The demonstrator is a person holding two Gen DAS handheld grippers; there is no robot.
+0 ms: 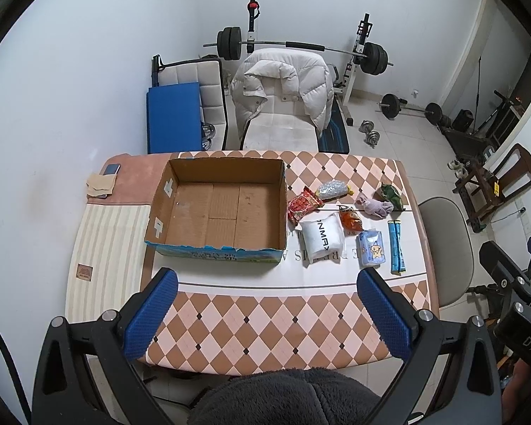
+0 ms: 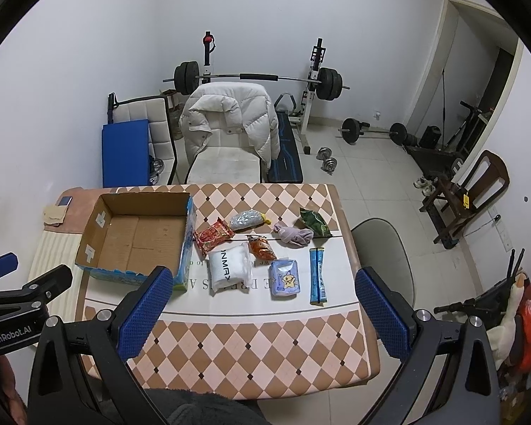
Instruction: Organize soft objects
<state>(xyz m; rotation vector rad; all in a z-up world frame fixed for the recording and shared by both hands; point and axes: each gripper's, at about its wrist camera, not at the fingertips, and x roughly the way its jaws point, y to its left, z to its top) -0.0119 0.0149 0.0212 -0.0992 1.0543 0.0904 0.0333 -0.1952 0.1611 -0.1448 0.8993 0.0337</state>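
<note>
An empty cardboard box (image 1: pixel 223 209) (image 2: pixel 138 233) stands on the left of the checkered table (image 1: pixel 265 322). To its right lie several soft packs: a white pouch (image 1: pixel 322 242) (image 2: pixel 228 269), a red snack bag (image 1: pixel 302 207) (image 2: pixel 212 235), an orange bag (image 1: pixel 350 219), a silvery bag (image 1: pixel 332 188), a lilac cloth (image 1: pixel 375 207) (image 2: pixel 293 235), a green bag (image 1: pixel 391 193), a blue tissue pack (image 1: pixel 371 248) (image 2: pixel 285 278) and a blue stick pack (image 1: pixel 396 248) (image 2: pixel 318 276). My left gripper (image 1: pixel 265 315) and right gripper (image 2: pixel 262 318) are open, empty, above the table's near edge.
A phone and paper (image 1: pixel 104 179) lie at the table's far left. A chair with a white jacket (image 1: pixel 283 99) stands behind the table, a grey stool (image 1: pixel 446 248) at its right. Barbell rack and weights stand at the back wall.
</note>
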